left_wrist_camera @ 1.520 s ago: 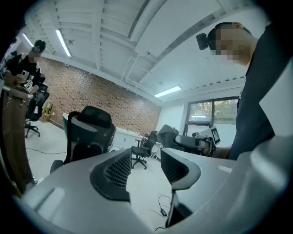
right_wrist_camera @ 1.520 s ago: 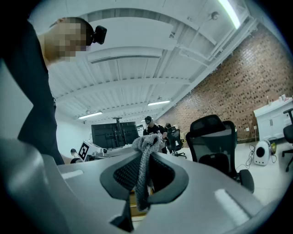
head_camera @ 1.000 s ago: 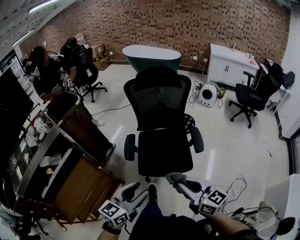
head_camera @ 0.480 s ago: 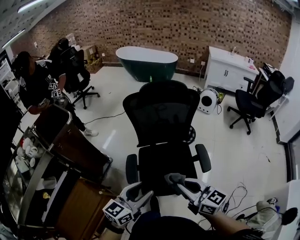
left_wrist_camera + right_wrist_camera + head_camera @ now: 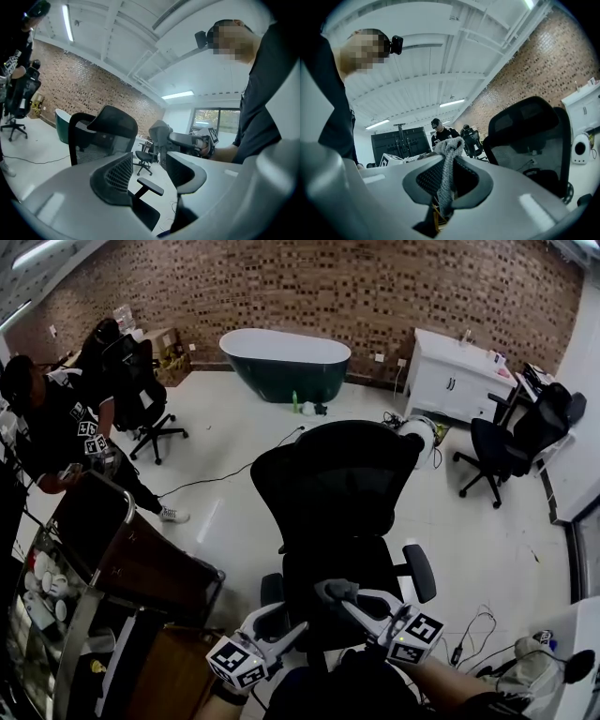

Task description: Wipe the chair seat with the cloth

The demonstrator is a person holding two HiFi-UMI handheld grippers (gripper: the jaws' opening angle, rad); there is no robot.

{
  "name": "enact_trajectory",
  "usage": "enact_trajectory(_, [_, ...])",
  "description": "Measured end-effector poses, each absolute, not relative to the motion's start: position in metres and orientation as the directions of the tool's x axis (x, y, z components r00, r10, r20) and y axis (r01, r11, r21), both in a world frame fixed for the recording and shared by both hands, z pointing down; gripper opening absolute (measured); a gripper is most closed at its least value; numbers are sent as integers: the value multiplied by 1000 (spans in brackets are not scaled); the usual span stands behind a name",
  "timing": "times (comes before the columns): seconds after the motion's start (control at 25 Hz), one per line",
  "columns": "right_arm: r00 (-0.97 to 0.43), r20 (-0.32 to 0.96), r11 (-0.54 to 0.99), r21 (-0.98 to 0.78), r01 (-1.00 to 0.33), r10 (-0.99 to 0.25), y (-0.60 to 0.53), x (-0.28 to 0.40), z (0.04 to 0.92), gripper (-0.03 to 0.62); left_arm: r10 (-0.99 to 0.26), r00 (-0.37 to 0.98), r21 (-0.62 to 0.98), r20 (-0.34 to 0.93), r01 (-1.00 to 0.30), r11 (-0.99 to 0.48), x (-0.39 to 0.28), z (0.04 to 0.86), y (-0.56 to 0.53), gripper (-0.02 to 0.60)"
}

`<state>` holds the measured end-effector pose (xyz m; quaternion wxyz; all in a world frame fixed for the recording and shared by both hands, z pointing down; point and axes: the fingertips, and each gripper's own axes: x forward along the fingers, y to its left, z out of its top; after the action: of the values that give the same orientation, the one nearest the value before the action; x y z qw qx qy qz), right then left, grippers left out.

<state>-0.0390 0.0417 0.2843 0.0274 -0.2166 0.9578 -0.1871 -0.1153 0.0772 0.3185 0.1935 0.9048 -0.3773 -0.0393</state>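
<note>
Now right gripper (image 5: 330, 593) clamps the cloth (image 5: 446, 173) at the chair seat's (image 5: 319, 563) 6 o'clock edge; left gripper (image 5: 282, 619) gapes empty at 7; bare floor (image 5: 487, 540) at 3

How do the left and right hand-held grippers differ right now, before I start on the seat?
The right hand-held gripper is shut on the grey cloth, which bunches above its jaws; the left hand-held gripper is open, with nothing between its jaws. In the head view the right one reaches over the front of the chair seat, while the left one is lower, by the seat's front-left edge. Both point toward the chair.
</note>
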Motion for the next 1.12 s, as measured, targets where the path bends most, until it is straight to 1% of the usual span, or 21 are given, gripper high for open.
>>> enact_trajectory(0.24, [-910,64,835,-374,-403,-410,13,-49,302,38,-695,712,394,96,-669,-631,-121,335,55,259])
enact_trajectory(0.32, [-910,98,831,-378,-408,-402,0,-51,318,38,-702,703,402,111,-678,-615,-126,344,44,264])
enact_trajectory(0.4, [-909,158,832,-368,-416,-385,-17,-56,344,38,-709,693,425,130,-685,-592,-130,363,31,265])
enact_trajectory(0.6, [-892,348,840,-355,-411,-290,-56,-74,455,38,-704,674,478,225,-706,-522,-134,428,8,265])
enact_trajectory(0.8, [-830,519,837,-347,-423,-204,-108,-102,586,38,-720,626,518,301,-741,-428,-147,501,-34,281])
enact_trajectory(0.92, [-771,616,844,-318,-431,-162,-134,-125,666,38,-722,614,528,320,-748,-402,-148,540,-56,287])
enact_trajectory(1.0, [-731,670,869,-277,-409,-130,-141,-138,712,37,-722,612,538,322,-746,-393,-143,560,-66,287])
enact_trajectory(1.12, [-690,717,899,-238,-368,-92,-150,-164,768,37,-736,600,550,313,-747,-375,-140,583,-79,288])
